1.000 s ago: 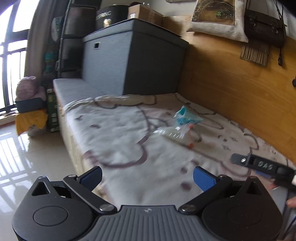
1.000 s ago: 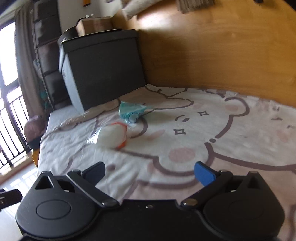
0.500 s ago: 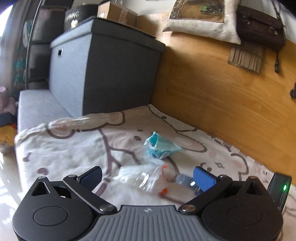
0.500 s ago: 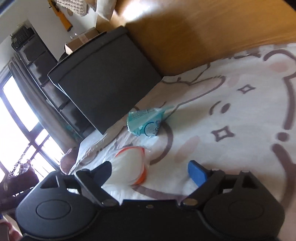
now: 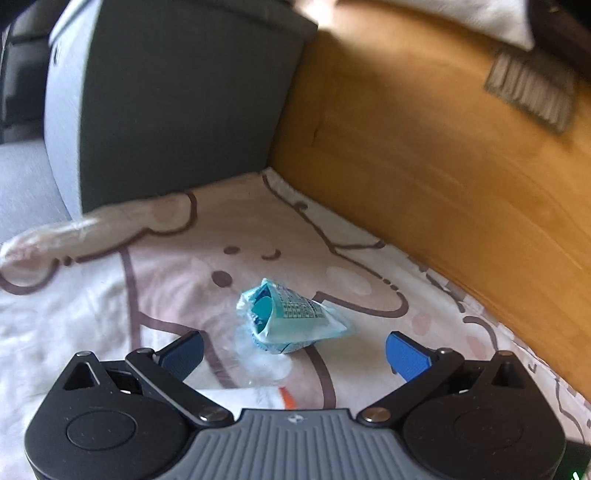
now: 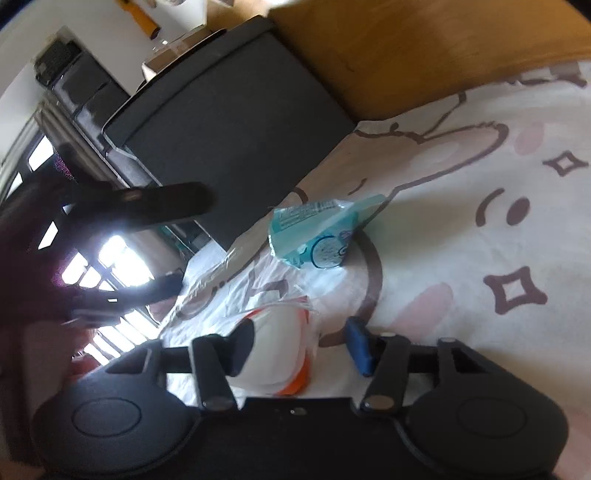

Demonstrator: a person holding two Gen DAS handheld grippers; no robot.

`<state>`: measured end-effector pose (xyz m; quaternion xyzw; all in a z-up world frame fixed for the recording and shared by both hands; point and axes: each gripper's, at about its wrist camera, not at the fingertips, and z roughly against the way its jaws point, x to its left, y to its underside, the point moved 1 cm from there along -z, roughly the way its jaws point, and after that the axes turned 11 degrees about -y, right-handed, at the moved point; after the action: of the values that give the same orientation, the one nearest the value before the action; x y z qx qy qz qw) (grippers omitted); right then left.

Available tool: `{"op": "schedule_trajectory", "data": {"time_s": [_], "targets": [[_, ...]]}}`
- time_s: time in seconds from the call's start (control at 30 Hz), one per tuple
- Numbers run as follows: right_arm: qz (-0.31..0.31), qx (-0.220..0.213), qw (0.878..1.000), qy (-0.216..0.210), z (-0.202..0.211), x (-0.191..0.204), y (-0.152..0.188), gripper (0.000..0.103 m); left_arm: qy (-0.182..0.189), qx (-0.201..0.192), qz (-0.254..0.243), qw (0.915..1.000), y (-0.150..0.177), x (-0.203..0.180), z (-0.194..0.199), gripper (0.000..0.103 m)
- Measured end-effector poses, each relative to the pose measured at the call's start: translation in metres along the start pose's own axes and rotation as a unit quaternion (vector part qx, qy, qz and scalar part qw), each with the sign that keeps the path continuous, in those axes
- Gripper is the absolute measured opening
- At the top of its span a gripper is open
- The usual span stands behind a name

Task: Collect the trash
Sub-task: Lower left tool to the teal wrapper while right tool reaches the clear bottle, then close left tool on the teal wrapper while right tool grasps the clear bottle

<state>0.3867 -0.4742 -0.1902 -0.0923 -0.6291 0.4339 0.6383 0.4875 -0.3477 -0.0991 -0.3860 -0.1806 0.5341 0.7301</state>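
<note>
Hiding behind the closing right hand-held gripper (image 6: pixel 299 343), half the white wrapper (image 6: pixel 277 354).

In the left wrist view the clear bag (image 5: pixel 258 369) with the orange edge is mostly hidden behind the left gripper's body, and its outline is hard to trace. The cushion (image 5: pixel 461 18) and fringe (image 5: pixel 532 92) on the wooden wall are smeared and cut by the top edge. In the right wrist view the left gripper (image 6: pixel 173 243) is a dark blur against bright windows (image 6: pixel 110 266). The print on the teal wrapper (image 6: pixel 317 232) is too small to read. Whether the right gripper's (image 6: pixel 299 343) closing fingers already press the bag cannot be told.
</note>
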Motion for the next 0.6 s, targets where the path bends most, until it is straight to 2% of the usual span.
{"op": "schedule_trajectory", "data": {"time_s": [0.1, 0.17, 0.37, 0.43, 0.53, 0.6], "targets": [[-0.018, -0.002, 1.000, -0.010, 0.002, -0.005, 0.000, 0.035, -0.016, 0.009, 0.023, 0.9996, -0.006, -0.001, -0.022, 0.103], [-0.032, -0.008, 0.999, -0.023, 0.007, -0.009, 0.001, 0.029, -0.010, 0.019, 0.054, 0.9983, -0.009, 0.000, -0.035, 0.103], [-0.042, -0.008, 0.998, -0.035, 0.008, -0.011, 0.001, 0.027, -0.007, 0.059, 0.152, 0.9866, -0.017, 0.003, -0.072, 0.103], [-0.042, -0.007, 0.998, -0.035, 0.008, -0.011, 0.001, 0.026, -0.016, 0.080, 0.163, 0.9833, -0.019, 0.001, -0.084, 0.103], [-0.051, -0.007, 0.998, -0.028, 0.008, -0.014, 0.001, 0.017, -0.036, 0.103, 0.156, 0.9818, -0.020, -0.003, -0.098, 0.103], [-0.055, -0.007, 0.998, -0.028, 0.009, -0.016, 0.001, 0.015, -0.046, 0.124, 0.157, 0.9788, -0.020, -0.004, -0.105, 0.103]]}}
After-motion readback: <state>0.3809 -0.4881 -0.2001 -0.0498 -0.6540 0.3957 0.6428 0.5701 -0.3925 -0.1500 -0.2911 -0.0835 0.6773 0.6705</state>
